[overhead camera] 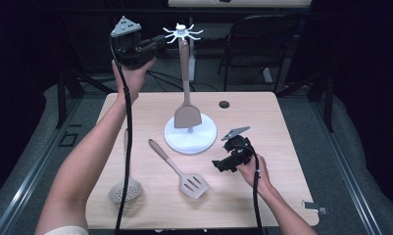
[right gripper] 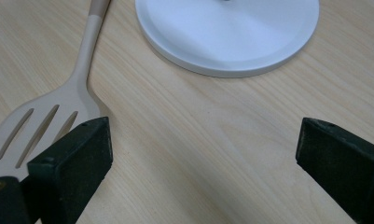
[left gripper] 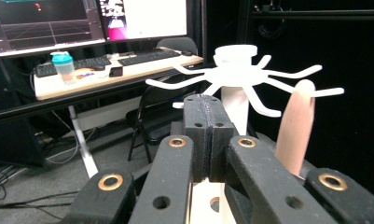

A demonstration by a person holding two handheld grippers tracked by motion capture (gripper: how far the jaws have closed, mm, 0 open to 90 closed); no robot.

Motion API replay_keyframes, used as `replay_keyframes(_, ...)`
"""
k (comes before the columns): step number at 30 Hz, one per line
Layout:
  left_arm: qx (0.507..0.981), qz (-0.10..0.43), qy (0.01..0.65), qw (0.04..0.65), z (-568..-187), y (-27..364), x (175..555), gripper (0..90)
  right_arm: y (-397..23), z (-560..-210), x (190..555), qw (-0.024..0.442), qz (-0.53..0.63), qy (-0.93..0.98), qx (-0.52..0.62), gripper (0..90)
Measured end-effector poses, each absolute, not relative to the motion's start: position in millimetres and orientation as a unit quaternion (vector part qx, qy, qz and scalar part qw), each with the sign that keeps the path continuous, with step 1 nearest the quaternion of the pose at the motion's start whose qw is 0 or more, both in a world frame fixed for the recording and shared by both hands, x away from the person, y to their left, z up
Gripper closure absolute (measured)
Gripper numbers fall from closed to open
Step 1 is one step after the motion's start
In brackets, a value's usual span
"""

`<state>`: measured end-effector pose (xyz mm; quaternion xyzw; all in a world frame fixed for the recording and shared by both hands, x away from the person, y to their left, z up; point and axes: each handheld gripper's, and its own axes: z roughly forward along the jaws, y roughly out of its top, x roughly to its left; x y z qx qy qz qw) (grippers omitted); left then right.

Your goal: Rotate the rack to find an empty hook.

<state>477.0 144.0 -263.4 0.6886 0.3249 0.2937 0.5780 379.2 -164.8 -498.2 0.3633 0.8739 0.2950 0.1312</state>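
My left tongs [overhead camera: 157, 43] sit in the upper left of the high view, raised beside the white hook crown [overhead camera: 183, 33] of the utensil stand; in the left gripper view their pads are pressed together with nothing between them. A solid turner [overhead camera: 186, 93] hangs from one hook, its blade low over the round white base [overhead camera: 204, 139] in the middle of the frame, and its handle tip shows just right of my shut pads in the left gripper view.

My right tongs [overhead camera: 217, 164] are lower right of centre, close over the worktop [overhead camera: 262, 117], with the pads spread wide and nothing held. They point toward the slotted turner [overhead camera: 180, 170], which lies flat on the wood left of them, blade toward the bottom of the frame and handle slanting up to the left. A perforated skimmer [overhead camera: 125, 188] lies at the lower left, partly behind my forearm.

I take the slotted turner as the next piece to hang. It looks light, with a soft, matte coating, so I expect good grip and little risk of damage. The blade is thin and probably flexes; the handle should be stiffer. I would pinch across the handle near its middle, leaving the end free for a hook, and expect the blade to swing down once it is lifted.
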Motion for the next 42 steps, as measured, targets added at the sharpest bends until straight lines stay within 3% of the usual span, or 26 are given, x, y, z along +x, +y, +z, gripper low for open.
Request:
replay_keyframes(8,0.689,0.291,0.331,0.575,-267.2,149.8,479.6,89.9,-164.9,-498.2,378.8,0.133,0.296,0.873,0.363,3.4)
replay_keyframes(28,0.709,0.286,0.268,0.586,-269.9,139.8,451.7,89.6,-163.2,-501.1,379.8,0.133,0.304,0.871,0.363,3.7)
replay_keyframes(42,0.703,0.296,0.282,0.582,-265.7,141.4,459.7,89.8,-163.8,-500.0,379.2,0.132,0.294,0.874,0.364,3.7)
